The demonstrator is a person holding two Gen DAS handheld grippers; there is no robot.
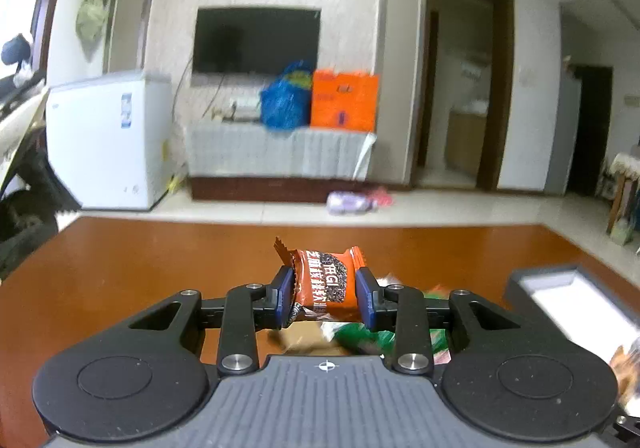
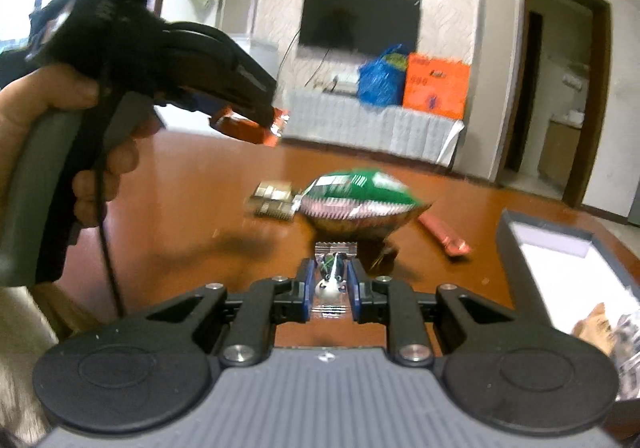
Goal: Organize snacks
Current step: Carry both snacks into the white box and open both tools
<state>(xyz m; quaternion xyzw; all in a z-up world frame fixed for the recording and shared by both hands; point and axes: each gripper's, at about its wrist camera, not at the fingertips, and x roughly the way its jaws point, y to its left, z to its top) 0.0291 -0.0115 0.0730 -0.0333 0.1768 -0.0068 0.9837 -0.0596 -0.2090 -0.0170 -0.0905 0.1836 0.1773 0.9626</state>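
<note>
My left gripper (image 1: 325, 294) is shut on an orange snack packet (image 1: 326, 282) and holds it above the brown table (image 1: 140, 260). It also shows in the right wrist view (image 2: 268, 123), raised at the left with the orange packet (image 2: 248, 129). My right gripper (image 2: 330, 284) is shut on a small clear candy wrapper with a panda print (image 2: 331, 280), low over the table. A green snack bag (image 2: 356, 199), a gold-wrapped snack (image 2: 274, 199) and a red stick packet (image 2: 444, 238) lie on the table ahead.
A grey box with a white inside (image 2: 560, 260) stands at the right and holds some snacks (image 2: 600, 324); it also shows in the left wrist view (image 1: 576, 300). A TV wall, a white freezer (image 1: 108, 143) and bags are beyond the table.
</note>
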